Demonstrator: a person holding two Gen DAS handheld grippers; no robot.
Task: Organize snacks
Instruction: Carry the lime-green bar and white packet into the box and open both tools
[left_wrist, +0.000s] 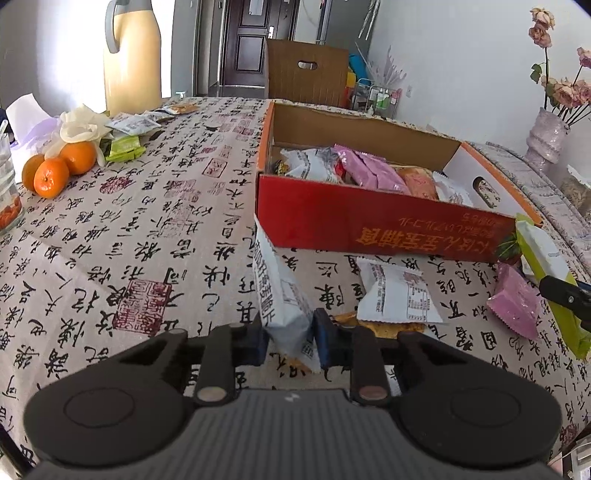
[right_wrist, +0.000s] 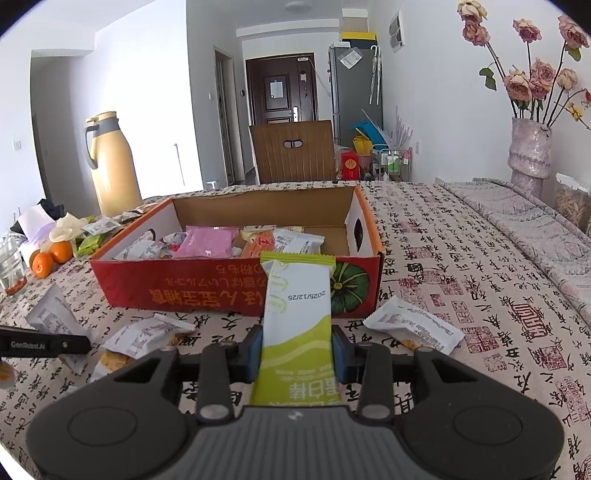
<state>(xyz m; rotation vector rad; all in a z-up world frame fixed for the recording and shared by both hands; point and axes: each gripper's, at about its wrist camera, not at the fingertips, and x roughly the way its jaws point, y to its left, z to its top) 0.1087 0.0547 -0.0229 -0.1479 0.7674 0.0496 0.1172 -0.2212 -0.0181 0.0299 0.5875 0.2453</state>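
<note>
- Two grippers are busy now: my left gripper (left_wrist: 289, 341) is closed on a white snack packet (left_wrist: 280, 291), and my right gripper (right_wrist: 297, 352) is closed on a green and white bar (right_wrist: 299, 310).
- Both snacks are pinched near their lower end, so I judge that they can swing; I would carry them slowly and keep them upright.
- From the right wrist camera the red cardboard box (right_wrist: 207, 291) stands at 12 o'clock, just behind the bar, and it already holds pink, orange and white packets.
- I would lift each snack clearly above the front wall of the box before I open the jaws, otherwise the packet can catch the rim and fall outside.
- Some loose packets remain near the box on the table: a white one (right_wrist: 415, 326) at 2 o'clock of the right gripper, and a pink one (left_wrist: 515, 306) at 3 o'clock in the left view.
- A tablecloth (left_wrist: 147, 240) with printed calligraphy covers the table; oranges (left_wrist: 55, 170) lie at 10 o'clock of the left gripper, a vase with dried roses (right_wrist: 530, 147) is at 2 o'clock of the right one, and a dark door (right_wrist: 282, 92) is far behind.
</note>
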